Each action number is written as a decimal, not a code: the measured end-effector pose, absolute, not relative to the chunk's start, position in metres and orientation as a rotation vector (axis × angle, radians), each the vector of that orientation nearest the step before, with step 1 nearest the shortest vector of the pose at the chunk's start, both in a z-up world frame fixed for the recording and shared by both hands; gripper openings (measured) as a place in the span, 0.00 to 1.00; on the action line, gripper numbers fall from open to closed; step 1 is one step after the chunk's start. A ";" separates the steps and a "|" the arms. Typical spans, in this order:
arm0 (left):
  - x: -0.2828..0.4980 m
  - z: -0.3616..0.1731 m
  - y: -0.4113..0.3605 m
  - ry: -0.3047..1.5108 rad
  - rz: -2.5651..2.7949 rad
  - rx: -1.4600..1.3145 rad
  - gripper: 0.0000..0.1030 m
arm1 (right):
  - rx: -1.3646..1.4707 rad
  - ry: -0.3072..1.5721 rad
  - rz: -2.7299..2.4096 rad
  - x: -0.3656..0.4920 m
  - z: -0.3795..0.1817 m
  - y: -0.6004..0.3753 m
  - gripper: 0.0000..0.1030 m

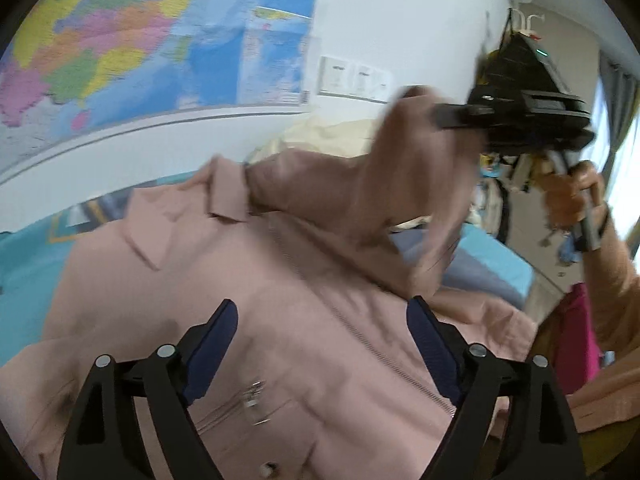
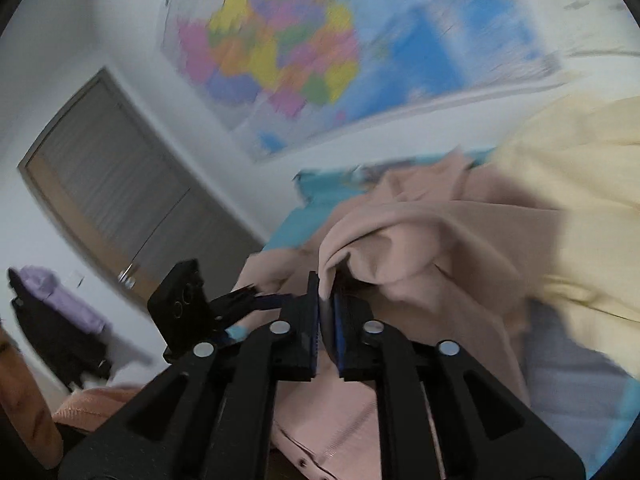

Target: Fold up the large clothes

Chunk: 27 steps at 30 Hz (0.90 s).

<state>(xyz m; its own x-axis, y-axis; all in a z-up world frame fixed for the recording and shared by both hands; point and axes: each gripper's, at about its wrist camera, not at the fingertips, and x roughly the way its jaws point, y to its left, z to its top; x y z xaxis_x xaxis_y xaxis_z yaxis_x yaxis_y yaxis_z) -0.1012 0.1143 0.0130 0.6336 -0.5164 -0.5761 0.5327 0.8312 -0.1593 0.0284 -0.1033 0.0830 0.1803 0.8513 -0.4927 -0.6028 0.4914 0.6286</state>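
Behind both grippers hangs a large coloured wall map (image 1: 120, 48) on a white wall, above a bed with a turquoise sheet (image 1: 24, 264). Spread over that bed, directly under and ahead of the left gripper (image 1: 320, 340), lies the pink jacket (image 1: 248, 320), front side up, its zip running diagonally between the two blue-padded fingers. Those jaws stand wide apart with nothing between them, hovering above the jacket's chest; a small zip pull (image 1: 254, 398) sits just inside the left finger. Beyond the jaws the collar (image 1: 188, 208) lies flat.

Up and to the right of the left jaws, the right gripper (image 1: 452, 116) lifts one sleeve (image 1: 384, 184) clear of the jacket body, so the raised cloth hangs across the view of the bed's far end. In the right wrist view, the right gripper (image 2: 326, 312) has its jaws together, clamped on a fold of that pink cloth, which bunches up just ahead of the fingertips. A pale yellow garment (image 2: 572, 200) lies to the right of these jaws, beyond the pink cloth. Off to their left stands a grey door (image 2: 108, 196), and the left gripper's black body is just beside them.
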 end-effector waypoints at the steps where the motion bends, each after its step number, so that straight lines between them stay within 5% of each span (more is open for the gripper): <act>1: -0.099 0.010 0.109 0.663 -0.611 0.034 0.82 | 0.319 0.942 1.066 0.035 0.079 -0.093 0.19; 2: -0.096 0.007 0.104 0.678 -0.609 0.045 0.82 | 0.293 0.969 1.074 0.041 0.075 -0.081 0.35; 6: -0.088 -0.009 0.098 0.745 -0.621 0.048 0.82 | 0.203 0.926 0.962 0.048 0.066 -0.083 0.38; 17: -0.051 -0.055 0.099 0.958 -0.497 0.047 0.82 | 0.004 0.953 0.599 0.095 -0.012 -0.123 0.72; 20: -0.045 -0.064 0.098 0.988 -0.457 0.093 0.53 | 0.012 0.973 0.598 0.114 -0.030 -0.120 0.71; 21: -0.044 -0.065 0.096 0.987 -0.440 0.116 0.44 | 0.028 0.996 0.610 0.122 -0.038 -0.119 0.70; 22: -0.043 -0.063 0.097 0.976 -0.436 0.123 0.39 | 0.031 1.011 0.618 0.128 -0.042 -0.117 0.56; 23: -0.042 -0.058 0.099 0.965 -0.434 0.124 0.29 | 0.035 1.037 0.622 0.136 -0.048 -0.117 0.20; 24: -0.042 -0.055 0.103 0.953 -0.429 0.125 0.27 | 0.054 1.058 0.643 0.140 -0.050 -0.117 0.03; 27: -0.042 -0.030 0.115 0.856 -0.336 0.184 0.32 | 0.150 0.993 0.688 0.139 -0.028 -0.137 0.04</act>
